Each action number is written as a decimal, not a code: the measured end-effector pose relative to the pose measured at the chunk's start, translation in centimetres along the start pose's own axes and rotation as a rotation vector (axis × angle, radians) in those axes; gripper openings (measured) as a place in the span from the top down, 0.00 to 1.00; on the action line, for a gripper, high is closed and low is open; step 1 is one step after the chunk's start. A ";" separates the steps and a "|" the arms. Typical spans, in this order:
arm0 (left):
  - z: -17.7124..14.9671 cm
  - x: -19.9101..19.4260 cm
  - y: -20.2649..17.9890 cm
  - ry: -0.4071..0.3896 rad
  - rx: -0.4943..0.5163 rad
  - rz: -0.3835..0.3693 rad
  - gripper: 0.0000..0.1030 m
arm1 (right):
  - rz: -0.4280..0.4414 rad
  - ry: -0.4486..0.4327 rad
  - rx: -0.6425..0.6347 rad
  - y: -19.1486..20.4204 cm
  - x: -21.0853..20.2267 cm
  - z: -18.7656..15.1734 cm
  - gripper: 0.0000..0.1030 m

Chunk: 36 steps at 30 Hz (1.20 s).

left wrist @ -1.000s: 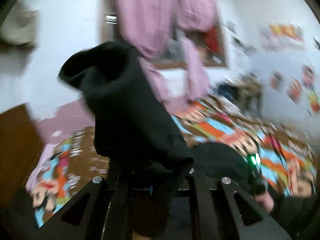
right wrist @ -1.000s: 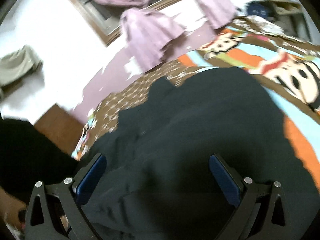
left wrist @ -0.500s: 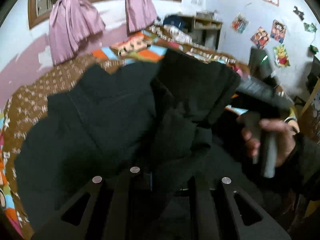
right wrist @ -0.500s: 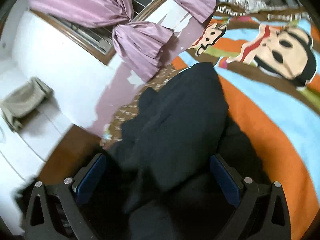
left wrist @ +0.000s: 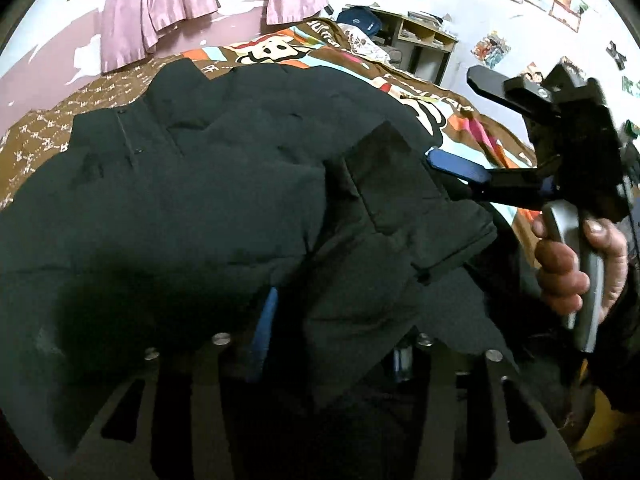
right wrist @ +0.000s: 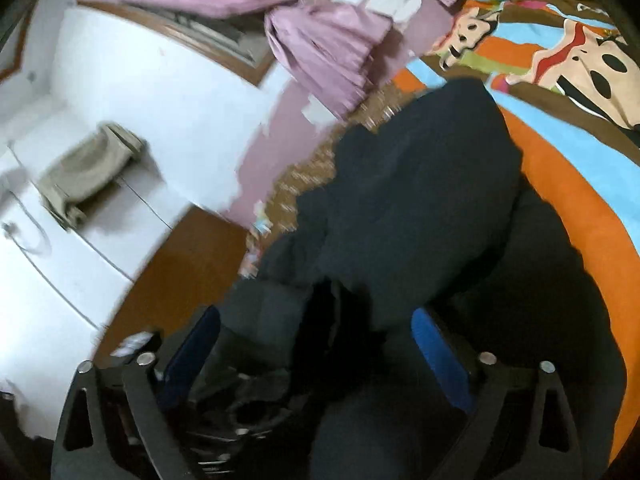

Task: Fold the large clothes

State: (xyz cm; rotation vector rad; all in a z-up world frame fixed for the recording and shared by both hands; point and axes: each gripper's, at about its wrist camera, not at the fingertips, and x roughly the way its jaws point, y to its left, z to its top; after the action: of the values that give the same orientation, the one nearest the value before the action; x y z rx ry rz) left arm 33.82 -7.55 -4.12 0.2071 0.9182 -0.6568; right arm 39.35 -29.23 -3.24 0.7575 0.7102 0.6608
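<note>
my left tool (left wrist: 332,332) is buried in the black jacket (left wrist: 224,184); dark padded cloth drapes over both fingers, with one blue pad (left wrist: 264,332) showing at 6 o'clock, and it seems clamped on a fold, though the cloth hides the tips. the jacket spreads across the patterned bed cover (left wrist: 436,92), reaching from 9 o'clock to about 3 o'clock in the left wrist view. at 3 o'clock my right hand (left wrist: 576,264) grips the handle of the right tool (left wrist: 472,128), whose two fingers stand wide apart above the jacket's edge. in the right wrist view the right tool (right wrist: 316,344) has its blue pads (right wrist: 436,348) spread, with jacket (right wrist: 420,208) bunched between them and running up toward 12 o'clock. pink curtains (right wrist: 320,48) hang at 12 o'clock.
</note>
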 end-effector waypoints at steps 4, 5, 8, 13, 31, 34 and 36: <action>-0.4 0.1 -0.8 -0.009 0.034 0.019 0.48 | 0.014 0.067 0.054 -1.1 1.6 -0.7 0.51; -0.5 0.1 -0.9 -0.010 0.038 0.024 0.46 | 0.016 0.081 0.043 -0.9 1.8 -0.9 0.58; -0.9 -0.2 -0.9 0.007 0.019 0.026 0.44 | -0.038 0.094 -0.046 0.1 2.0 -1.1 0.92; -1.9 -2.9 -0.2 0.012 -0.043 -0.057 0.42 | -0.091 -0.015 -0.195 2.7 -0.1 -0.8 0.95; -3.0 -11.7 12.6 -0.146 -0.488 0.295 0.37 | -0.608 -0.194 -0.464 1.2 2.4 5.0 0.86; -3.0 -12.1 14.2 -0.163 -0.527 0.318 0.37 | -0.596 -0.239 -0.480 1.9 1.7 4.8 0.86; -2.5 -12.1 14.6 -0.183 -0.525 0.324 0.37 | -0.603 -0.230 -0.495 2.4 1.8 5.1 0.82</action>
State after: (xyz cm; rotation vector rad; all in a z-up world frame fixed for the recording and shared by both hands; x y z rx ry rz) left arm 35.80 10.36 2.41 -0.1699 0.8271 -0.1198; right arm 43.70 -28.43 0.76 0.1355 0.4944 0.1732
